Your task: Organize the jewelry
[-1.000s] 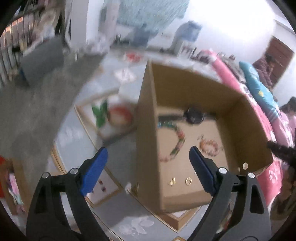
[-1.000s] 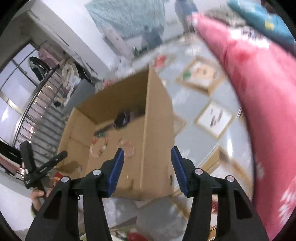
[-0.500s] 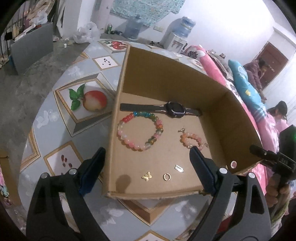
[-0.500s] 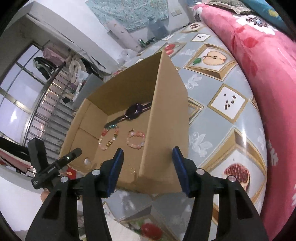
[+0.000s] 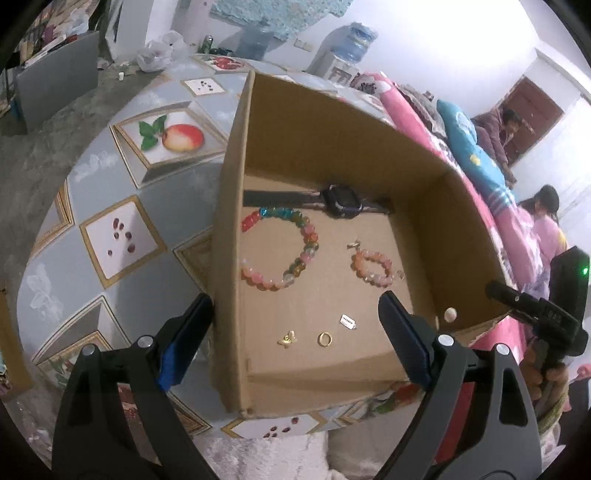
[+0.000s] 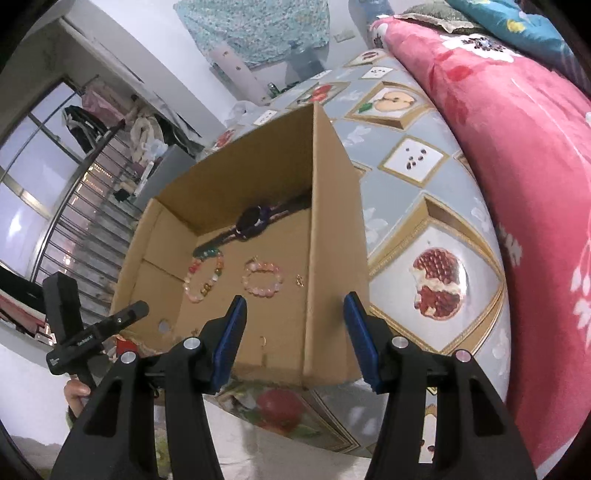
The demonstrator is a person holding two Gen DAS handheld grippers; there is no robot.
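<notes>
An open cardboard box (image 5: 236, 192) stands on the patterned table. On its floor lie a dark watch (image 5: 340, 201), a multicoloured bead bracelet (image 5: 284, 254), a smaller pink bead bracelet (image 5: 371, 267), a gold butterfly charm (image 5: 287, 339), a gold ring (image 5: 325, 338) and a small silver tag (image 5: 348, 320). My left gripper (image 5: 295, 299) is open above the box's near end, its left finger outside the left wall. My right gripper (image 6: 295, 299) is open, its fingers either side of the box's right wall (image 6: 332, 221), holding nothing. The watch (image 6: 253, 221) and both bracelets (image 6: 262, 282) show there too.
The fruit-print tablecloth (image 5: 122, 236) covers a round table. A pink flowered blanket (image 6: 517, 147) lies along the table's right side. Water bottles (image 5: 354, 35) stand at the far wall. A stair railing (image 6: 74, 229) is at the left. People sit far right (image 5: 546, 210).
Both grippers have moved in toward the box, which now fills more of each view. The blur of a second ago is gone. Jaw openings look unchanged.
</notes>
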